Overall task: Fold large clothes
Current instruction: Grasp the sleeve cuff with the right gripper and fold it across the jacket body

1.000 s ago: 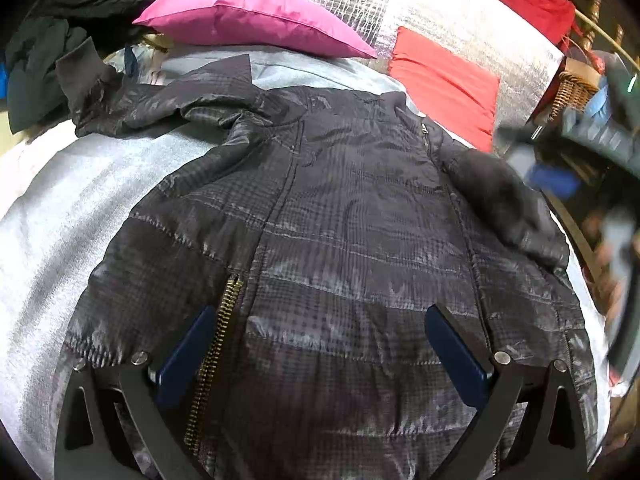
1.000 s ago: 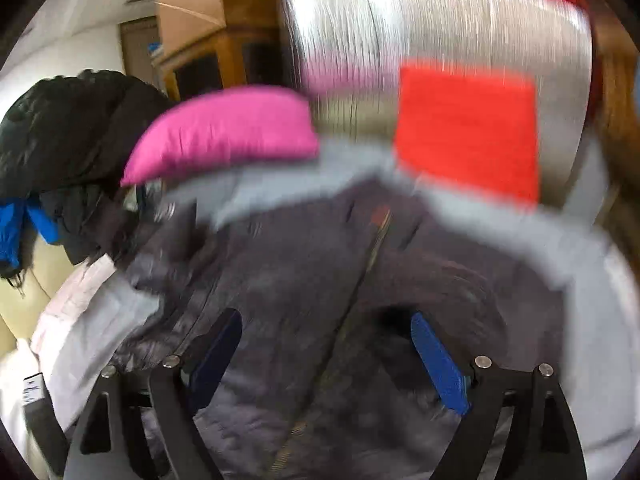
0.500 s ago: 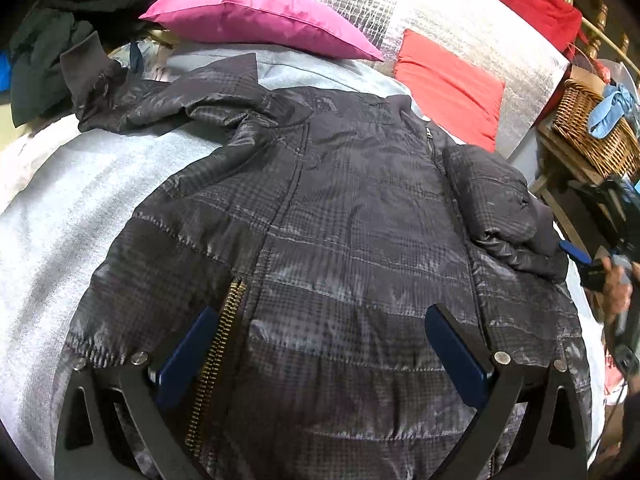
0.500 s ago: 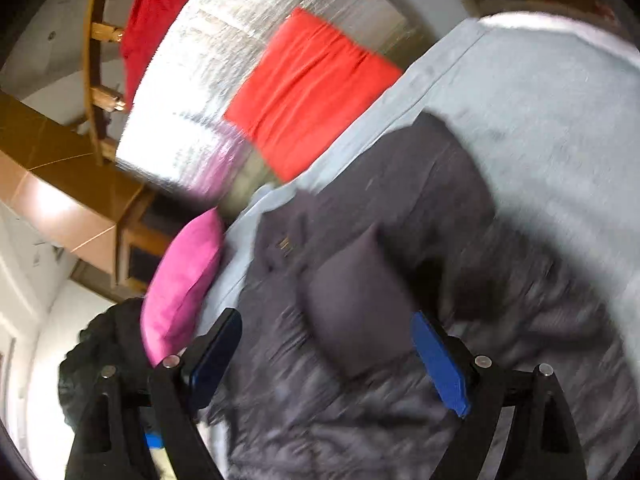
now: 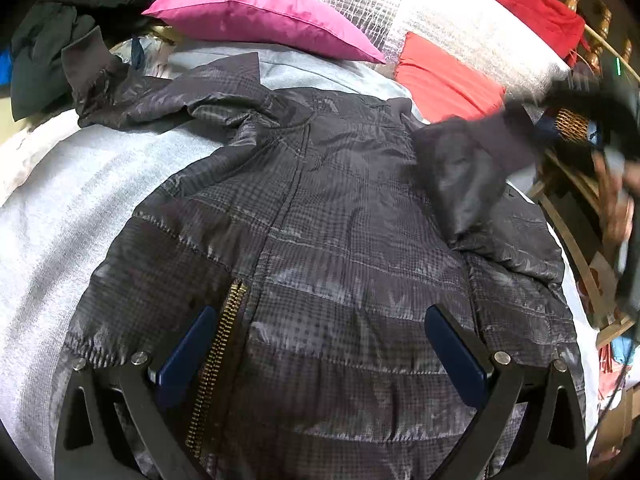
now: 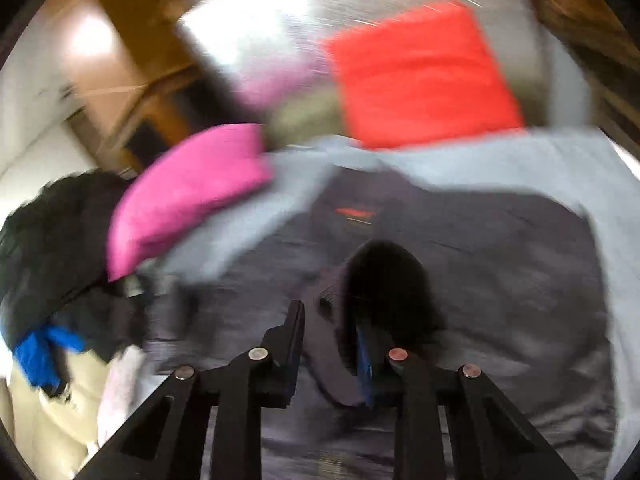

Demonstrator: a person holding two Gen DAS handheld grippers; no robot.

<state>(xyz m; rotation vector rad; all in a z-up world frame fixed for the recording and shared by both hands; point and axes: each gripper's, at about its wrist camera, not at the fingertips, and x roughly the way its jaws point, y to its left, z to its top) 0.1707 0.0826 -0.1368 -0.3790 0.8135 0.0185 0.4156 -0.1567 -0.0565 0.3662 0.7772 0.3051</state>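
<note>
Jacket [image 5: 320, 240], dark and quilted, lies spread front-up on the grey bedcover [image 5: 60, 220], brass zipper [image 5: 216, 360] showing. Left gripper [image 5: 320, 352] hovers over its hem, fingers spread wide, gripping nothing. Right gripper [image 6: 332, 340] has just been closing and pinches the sleeve cuff [image 6: 332, 360]. The red neck label [image 6: 354, 213] is too blurred to read.

Dark quilted jacket [image 5: 320, 240] spread front-up on the bed; one sleeve [image 5: 472, 168] lifted.
</note>
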